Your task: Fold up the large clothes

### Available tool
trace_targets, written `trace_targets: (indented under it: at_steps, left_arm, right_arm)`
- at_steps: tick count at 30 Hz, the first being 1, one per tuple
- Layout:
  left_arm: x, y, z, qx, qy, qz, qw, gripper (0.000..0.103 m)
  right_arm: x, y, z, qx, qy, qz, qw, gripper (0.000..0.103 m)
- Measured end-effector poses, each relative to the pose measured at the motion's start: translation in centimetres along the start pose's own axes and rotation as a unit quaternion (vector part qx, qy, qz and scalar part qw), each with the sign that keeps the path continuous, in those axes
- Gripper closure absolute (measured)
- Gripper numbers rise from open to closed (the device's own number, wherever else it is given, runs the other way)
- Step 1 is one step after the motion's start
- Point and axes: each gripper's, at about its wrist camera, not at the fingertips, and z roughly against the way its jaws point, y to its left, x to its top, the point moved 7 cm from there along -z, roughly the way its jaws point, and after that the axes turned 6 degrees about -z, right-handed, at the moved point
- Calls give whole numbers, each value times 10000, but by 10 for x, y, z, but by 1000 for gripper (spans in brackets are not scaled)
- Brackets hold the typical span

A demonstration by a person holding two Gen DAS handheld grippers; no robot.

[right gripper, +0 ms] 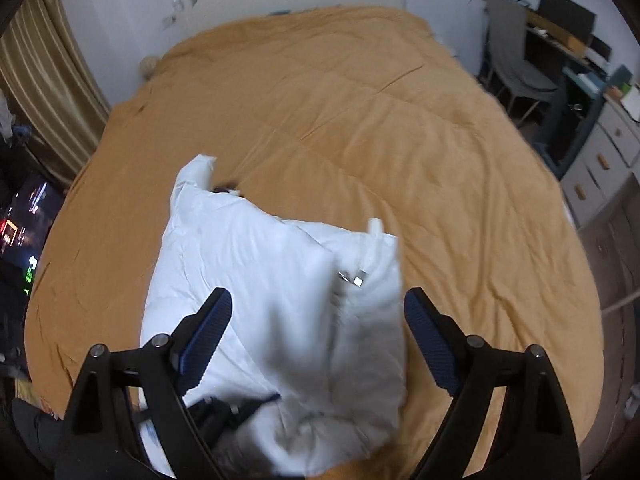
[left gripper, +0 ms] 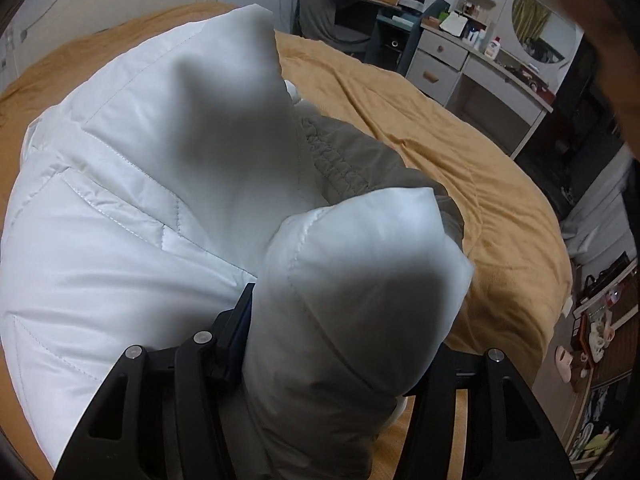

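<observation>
The bed [right gripper: 400, 128] is covered by an orange-yellow quilt [right gripper: 360, 112], and the only item lying on it is a white padded jacket [right gripper: 260, 280]. No other container or receptacle holds anything related to the task.

The jacket is puffy, with stitched quilting lines across its panels. In the left wrist view an olive-grey lining with a gathered elastic edge [left gripper: 332, 152] shows where the white shell is turned back. In the right wrist view a small metal fastener [right gripper: 357, 280] shows near the jacket's right edge, and the garment appears bunched into a rough rectangle with one corner raised toward the far side.

The left gripper [left gripper: 332, 360] is clamped on a thick padded fold of the jacket [left gripper: 352, 280]; the fold fills the gap between its two fingers and bulges above them. The rest of the jacket spreads to the left and ahead of this gripper.

The right gripper [right gripper: 318, 312] stands with its jaws wide apart and holds nothing. It is above the near part of the jacket, with white fabric visible between and below its blue-padded fingers [right gripper: 210, 320].

A white dresser [left gripper: 460, 60] with a mirror stands beside the bed.
</observation>
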Motion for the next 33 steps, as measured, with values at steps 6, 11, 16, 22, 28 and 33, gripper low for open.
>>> trace_targets:
  at_steps: [6, 11, 16, 22, 28, 33]
  left_arm:
    - [-3, 7, 15, -395, 158, -269, 9987, 48]
    - [-23, 11, 72, -1192, 450, -787, 9887, 48]
    - [8, 92, 136, -1204, -208, 429, 9916, 45]
    - [17, 169, 47, 126, 437, 1158, 9922, 43]
    - [6, 154, 28, 730, 181, 632, 9952, 41]
    - [4, 164, 31, 645, 236, 765, 9947, 41]
  right_arm:
    - [-42, 2, -71, 299, 1699, -647, 9829, 69]
    - [-59, -35, -90, 948, 2004, -1451, 9643, 72]
    - [-69, -52, -96, 1078, 2057, -1797, 9559, 71]
    - [-77, -55, -85, 980, 1890, -1835, 9597, 67]
    - [-87, -61, -5, 603, 756, -1620, 9820, 55]
    - [-119, -22, 113, 1092, -960, -1143, 9827, 55]
